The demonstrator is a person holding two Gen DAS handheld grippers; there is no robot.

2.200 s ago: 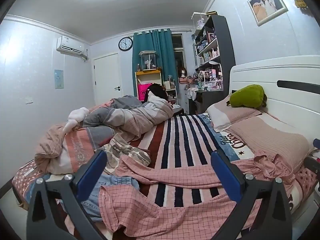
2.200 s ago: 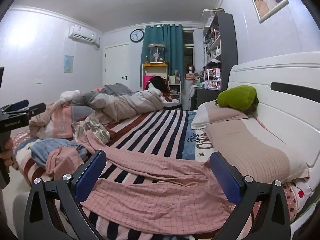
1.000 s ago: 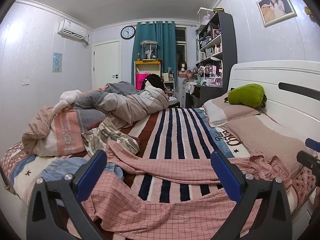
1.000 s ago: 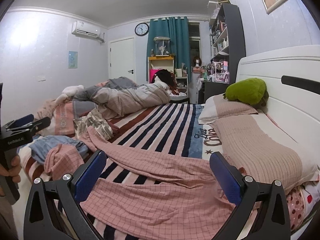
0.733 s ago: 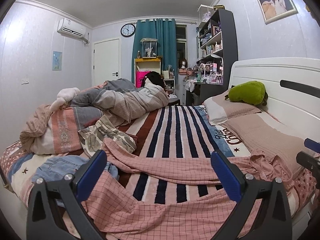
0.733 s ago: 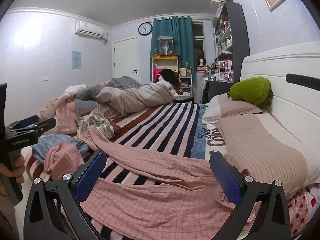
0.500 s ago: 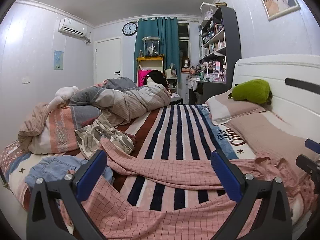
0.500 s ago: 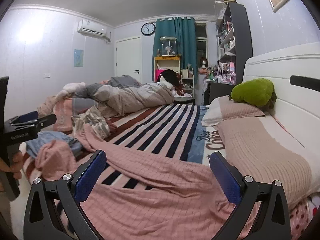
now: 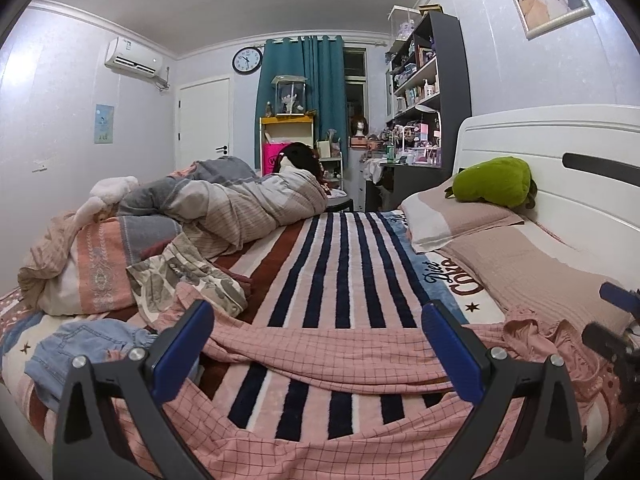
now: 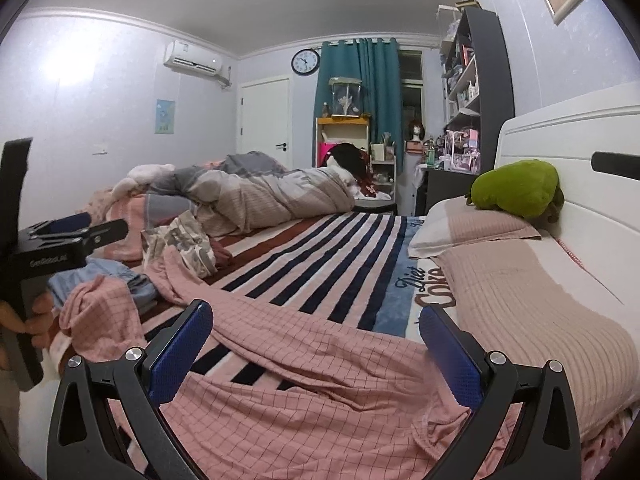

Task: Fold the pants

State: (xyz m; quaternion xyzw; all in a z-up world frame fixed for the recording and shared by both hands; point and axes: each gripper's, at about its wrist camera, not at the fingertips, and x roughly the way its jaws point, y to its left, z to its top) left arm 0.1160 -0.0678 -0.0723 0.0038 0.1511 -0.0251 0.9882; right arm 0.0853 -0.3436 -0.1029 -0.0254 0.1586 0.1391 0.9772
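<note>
The pink grid-checked cotton pants (image 9: 320,360) are lying spread across the near edge of the navy-and-white striped blanket (image 9: 344,264), their two legs running side by side toward a pile of rumpled clothes, with the gathered waistband bunching beside the ribbed beige pillow (image 9: 532,276). The left gripper (image 9: 316,348) is hovering just above the legs with its blue-padded fingers (image 9: 180,348) gaping wide, holding nothing. The right gripper (image 10: 316,348) is likewise hanging spread wide and empty over the waist end, possibly brushing the fabric, though the fisheye is making that hard to judge. A light blue denim garment (image 9: 80,344) is sitting beside the leg cuffs.
</note>
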